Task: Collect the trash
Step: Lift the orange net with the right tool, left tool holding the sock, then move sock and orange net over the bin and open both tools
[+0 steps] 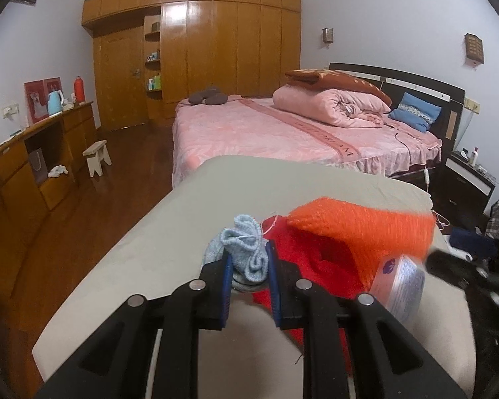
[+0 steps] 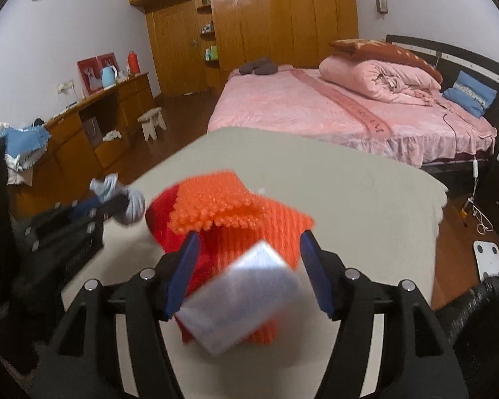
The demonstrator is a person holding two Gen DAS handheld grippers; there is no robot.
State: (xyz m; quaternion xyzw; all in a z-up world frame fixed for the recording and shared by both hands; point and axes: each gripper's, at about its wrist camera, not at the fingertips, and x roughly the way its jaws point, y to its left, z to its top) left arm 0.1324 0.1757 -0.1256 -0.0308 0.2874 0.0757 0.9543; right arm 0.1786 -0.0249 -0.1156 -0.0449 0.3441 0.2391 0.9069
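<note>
nearest your right lens, a blurred white packet (image 2: pixel 241 294) with faint blue print sits low in the frame between the blue pads of your right tool (image 2: pixel 248 274), whose fingers stand wide apart on either side of it; whether a pad touches it is unclear. beneath it lies an orange knit (image 2: pixel 249 219), nubbly at its folded edge and ribbed below, over a red knit (image 2: pixel 163 229). in the left view your left tool (image 1: pixel 249 274) is clamped on a small pale blue knitted pouch (image 1: pixel 246 249), gathered at its top, at centre frame. all of this rests on the counter (image 2: pixel 366 199), a smooth beige top with rounded corners. behind it, a bed (image 1: pixel 282 129) with a pink textured cover and a rolled pink quilt (image 1: pixel 329 106) fills the right. glossy wooden wardrobes (image 1: pixel 223 43) line the far wall, a wooden dresser (image 1: pixel 50 153) runs along the left, and a small pale stool (image 1: pixel 97 157) stands on the dark wood floor (image 1: pixel 116 173).
</note>
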